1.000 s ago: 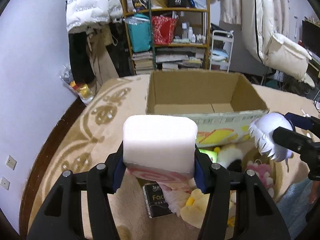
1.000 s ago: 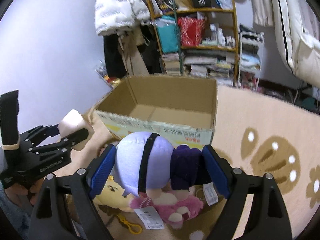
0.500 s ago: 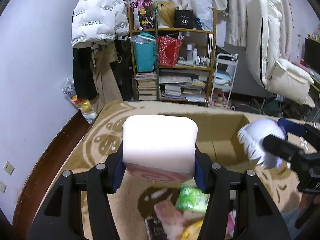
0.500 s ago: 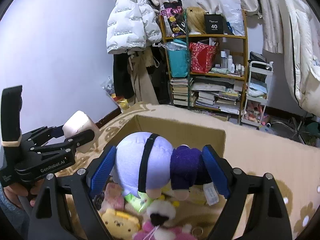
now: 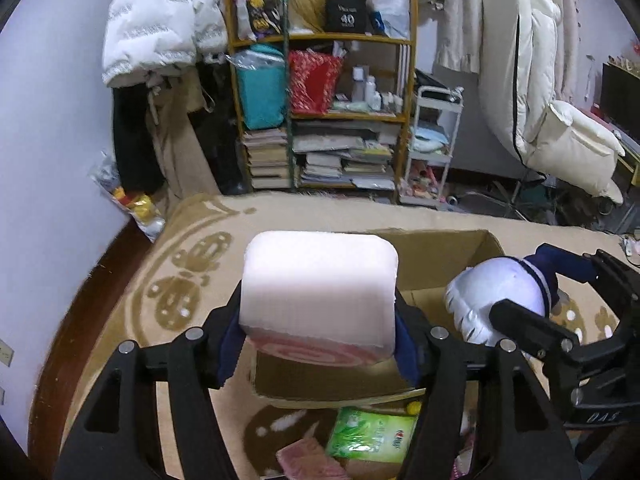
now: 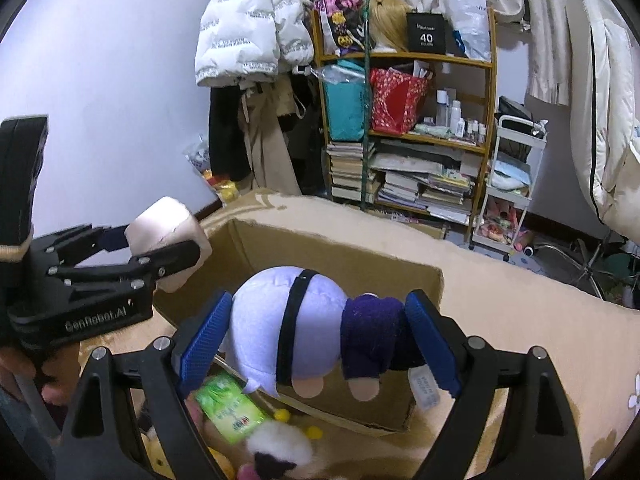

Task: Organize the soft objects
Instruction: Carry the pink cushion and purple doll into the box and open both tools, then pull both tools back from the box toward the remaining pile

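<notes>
Fingers of the left gripper (image 5: 318,344) clamp a white rounded foam block with a pink swirl face (image 5: 320,288), its long axis crosswise between them, above the open brown cardboard box (image 5: 444,256). The right gripper (image 6: 316,344) squeezes a lavender plush doll in a dark purple outfit (image 6: 296,324), lying sideways, head toward the left finger, feet pointing down, over the box's near wall.

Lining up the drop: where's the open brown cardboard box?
In both views the open brown cardboard box sits on the beige rug, just ahead of both loaded grippers, near the bookshelf.
</notes>
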